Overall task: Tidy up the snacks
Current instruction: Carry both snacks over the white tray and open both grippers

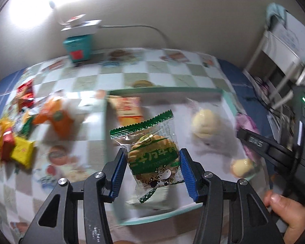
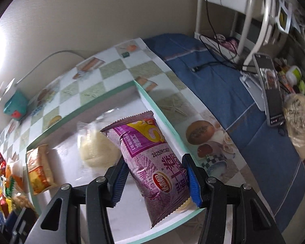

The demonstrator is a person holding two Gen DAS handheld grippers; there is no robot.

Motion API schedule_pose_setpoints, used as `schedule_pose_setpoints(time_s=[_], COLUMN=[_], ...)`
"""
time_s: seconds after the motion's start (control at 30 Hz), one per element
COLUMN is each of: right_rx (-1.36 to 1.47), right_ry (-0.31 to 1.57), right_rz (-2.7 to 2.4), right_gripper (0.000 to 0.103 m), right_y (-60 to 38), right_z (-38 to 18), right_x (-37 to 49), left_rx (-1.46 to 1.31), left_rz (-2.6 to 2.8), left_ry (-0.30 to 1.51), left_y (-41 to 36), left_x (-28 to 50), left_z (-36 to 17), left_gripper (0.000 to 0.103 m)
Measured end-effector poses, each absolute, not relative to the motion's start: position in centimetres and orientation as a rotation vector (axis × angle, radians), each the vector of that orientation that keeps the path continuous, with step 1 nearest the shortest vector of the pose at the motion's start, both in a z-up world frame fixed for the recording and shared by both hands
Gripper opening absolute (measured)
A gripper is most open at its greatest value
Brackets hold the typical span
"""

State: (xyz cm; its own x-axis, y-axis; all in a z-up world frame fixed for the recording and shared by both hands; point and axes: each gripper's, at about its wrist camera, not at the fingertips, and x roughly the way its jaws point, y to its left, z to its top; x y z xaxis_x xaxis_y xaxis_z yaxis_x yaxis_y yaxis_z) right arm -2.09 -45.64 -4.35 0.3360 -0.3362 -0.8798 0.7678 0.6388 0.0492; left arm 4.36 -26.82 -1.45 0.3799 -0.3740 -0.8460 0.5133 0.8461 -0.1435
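Observation:
My left gripper (image 1: 152, 160) is shut on a clear green-edged biscuit packet (image 1: 152, 152) and holds it over the white tray with a mint rim (image 1: 160, 217). My right gripper (image 2: 155, 169) is shut on a purple snack packet (image 2: 152, 162) above the same tray (image 2: 103, 101). In the tray lie an orange-yellow packet (image 1: 128, 107) (image 2: 39, 166) and a pale round bun in clear wrap (image 1: 205, 126) (image 2: 97, 150). A smaller pale bun (image 1: 242, 166) lies at the tray's right rim. The right gripper's body (image 1: 274, 152) shows at the right of the left wrist view.
A pile of loose snacks (image 1: 18, 134) (image 2: 4, 174) lies left of the tray on the checked tablecloth (image 1: 152, 71). A teal box (image 1: 77, 48) with a white power strip stands at the wall. A phone on a stand (image 2: 270, 89) and a bagged bun (image 2: 299, 122) sit on the blue cloth to the right.

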Motion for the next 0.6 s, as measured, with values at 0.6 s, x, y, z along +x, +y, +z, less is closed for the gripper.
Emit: schedule_pose_setpoints(time_s=[0.6], right_rx=[0.536], right_ry=[1.047], right_rz=[-0.734], right_gripper=[0.059], right_y=[-46.1], right_z=[-6.3], right_x=[-1.4], left_rx=[0.178], left_rz=[-0.642], left_ry=[1.082], left_y=[-30.4], left_x=[4.7], left_z=[-4.3], left_gripper=[0.062])
